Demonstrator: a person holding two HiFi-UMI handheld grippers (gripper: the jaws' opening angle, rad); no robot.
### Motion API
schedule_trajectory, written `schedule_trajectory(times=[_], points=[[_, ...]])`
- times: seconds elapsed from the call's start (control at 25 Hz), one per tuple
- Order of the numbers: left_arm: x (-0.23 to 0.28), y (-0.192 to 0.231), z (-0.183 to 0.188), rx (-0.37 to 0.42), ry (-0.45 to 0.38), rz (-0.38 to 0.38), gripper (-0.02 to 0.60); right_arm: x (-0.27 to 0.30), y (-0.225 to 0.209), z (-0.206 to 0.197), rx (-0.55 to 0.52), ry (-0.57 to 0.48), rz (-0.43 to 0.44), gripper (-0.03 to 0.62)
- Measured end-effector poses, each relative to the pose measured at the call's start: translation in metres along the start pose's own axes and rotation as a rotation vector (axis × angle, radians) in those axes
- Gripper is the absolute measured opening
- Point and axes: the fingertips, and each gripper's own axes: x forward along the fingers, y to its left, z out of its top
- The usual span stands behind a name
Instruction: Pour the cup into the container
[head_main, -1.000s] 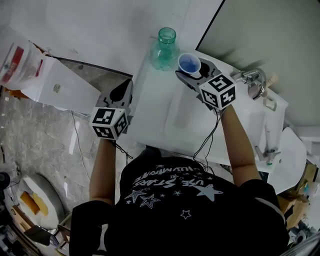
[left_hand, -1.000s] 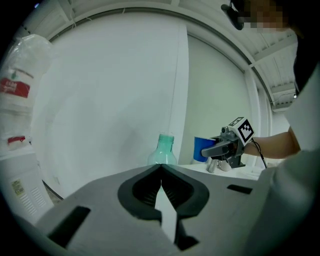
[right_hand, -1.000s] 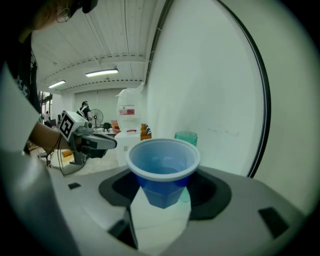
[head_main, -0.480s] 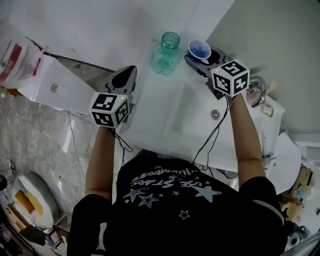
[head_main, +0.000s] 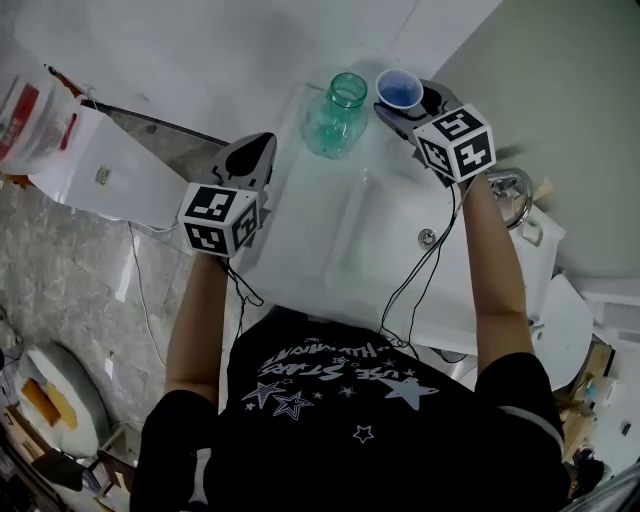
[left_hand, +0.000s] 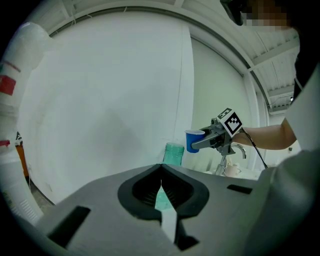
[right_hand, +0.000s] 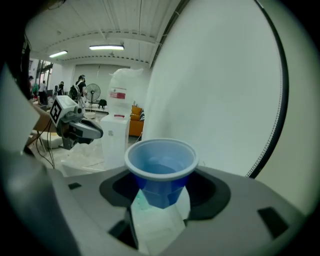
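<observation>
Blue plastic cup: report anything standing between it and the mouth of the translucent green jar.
Nothing visible does. The blue plastic cup, upright in the jaws of the right gripper, hangs just beside the translucent green jar, whose mouth shows no lid. Only open air separates them.

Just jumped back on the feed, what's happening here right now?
A person is working at a white sink counter with a gripper in each hand. The right gripper is clamped on a blue cup that has liquid in it, held upright in the air beside the open mouth of the green glass jar. Nothing has been tipped yet. The left gripper hangs at the counter's left edge, its jaws together and empty.
</observation>
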Motion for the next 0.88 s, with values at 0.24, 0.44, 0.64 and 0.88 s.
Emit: schedule_trajectory(times=[0.24,0.44,0.64,0.88], points=[[0.003,0.007,-0.004,-0.01,0.004,0.0,0.011,0.011,-0.009,-0.003,-0.127,0.098,-0.002,0.271],[0.004,0.011,-0.006,-0.021,0.003,0.003,0.011,0.016,-0.014,-0.006,-0.223,0.179,0.002,0.267],[0.003,0.014,-0.008,-0.032,0.004,0.004,0.011,0.02,-0.016,-0.004,-0.266,0.217,0.005,0.265],[0.004,0.014,-0.011,-0.04,0.001,0.003,0.011,0.022,-0.019,-0.005,-0.315,0.276,-0.006,0.265]])
